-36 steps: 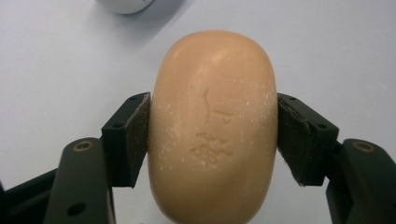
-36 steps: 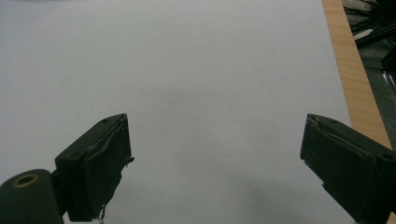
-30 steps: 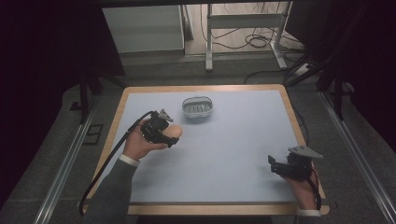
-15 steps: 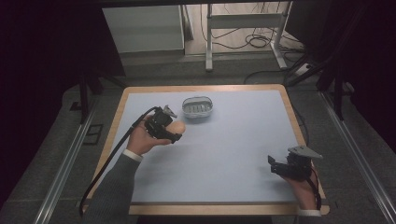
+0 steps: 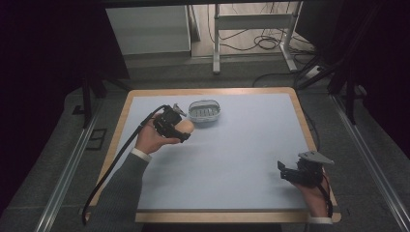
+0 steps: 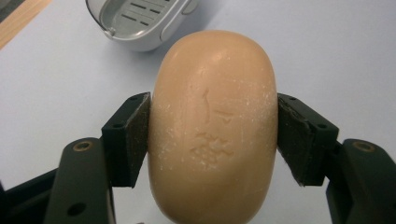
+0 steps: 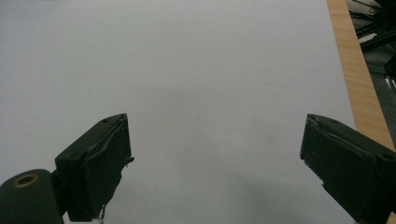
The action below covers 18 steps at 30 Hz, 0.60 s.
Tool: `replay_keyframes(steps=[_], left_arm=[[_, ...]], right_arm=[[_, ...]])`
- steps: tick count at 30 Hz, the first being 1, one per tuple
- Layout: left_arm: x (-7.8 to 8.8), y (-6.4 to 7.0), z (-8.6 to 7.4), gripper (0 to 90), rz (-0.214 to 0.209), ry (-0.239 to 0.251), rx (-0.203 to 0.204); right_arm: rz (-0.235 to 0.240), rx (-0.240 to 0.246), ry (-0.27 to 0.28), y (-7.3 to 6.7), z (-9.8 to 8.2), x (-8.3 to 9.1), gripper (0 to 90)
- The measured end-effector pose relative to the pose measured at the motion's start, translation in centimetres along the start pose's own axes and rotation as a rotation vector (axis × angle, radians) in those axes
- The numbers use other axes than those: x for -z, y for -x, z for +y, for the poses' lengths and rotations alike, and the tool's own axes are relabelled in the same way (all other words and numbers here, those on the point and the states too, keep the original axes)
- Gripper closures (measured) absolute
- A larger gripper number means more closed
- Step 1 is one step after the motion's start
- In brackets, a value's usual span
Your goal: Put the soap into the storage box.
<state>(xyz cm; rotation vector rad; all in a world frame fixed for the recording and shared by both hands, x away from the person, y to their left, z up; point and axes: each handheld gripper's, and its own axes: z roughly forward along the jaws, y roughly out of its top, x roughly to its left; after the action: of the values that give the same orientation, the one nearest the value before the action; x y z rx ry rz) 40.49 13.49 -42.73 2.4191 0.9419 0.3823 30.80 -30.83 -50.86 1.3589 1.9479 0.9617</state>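
Note:
A tan oval bar of soap [image 6: 212, 126] with stamped markings is clamped between both pads of my left gripper [image 6: 213, 135], held above the table. In the high view that soap [image 5: 185, 126] and left gripper [image 5: 180, 129] hover just left of a small grey soap dish [image 5: 204, 110] at the table's far middle. The dish [image 6: 140, 21] has a slotted floor and sits just beyond the soap in the left gripper view. My right gripper [image 5: 285, 172] rests near the table's front right corner, its jaws wide apart [image 7: 215, 158] with nothing between them.
The table top [image 5: 241, 154] is a pale blue sheet with a wooden border [image 7: 357, 70]. Dark floor, metal rails and a white frame with cables lie beyond the far edge.
My left gripper has carried the soap to the right and farther away, closer to the dish. The right gripper has stayed where it was.

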Motion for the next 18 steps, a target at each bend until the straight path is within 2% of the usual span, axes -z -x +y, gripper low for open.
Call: replay_keyframes(steps=[5,18], left_arm=[[0.0,-0.3,0.5,32.3,0.002,0.016,-0.002],[-0.8,-1.5,1.9,32.3,0.009,-0.01,-0.008]], right_arm=[[-0.002,0.0,0.001,0.0,0.0,0.0,8.5],[0.0,0.005,0.001,-0.2,0.1,0.0,8.5]])
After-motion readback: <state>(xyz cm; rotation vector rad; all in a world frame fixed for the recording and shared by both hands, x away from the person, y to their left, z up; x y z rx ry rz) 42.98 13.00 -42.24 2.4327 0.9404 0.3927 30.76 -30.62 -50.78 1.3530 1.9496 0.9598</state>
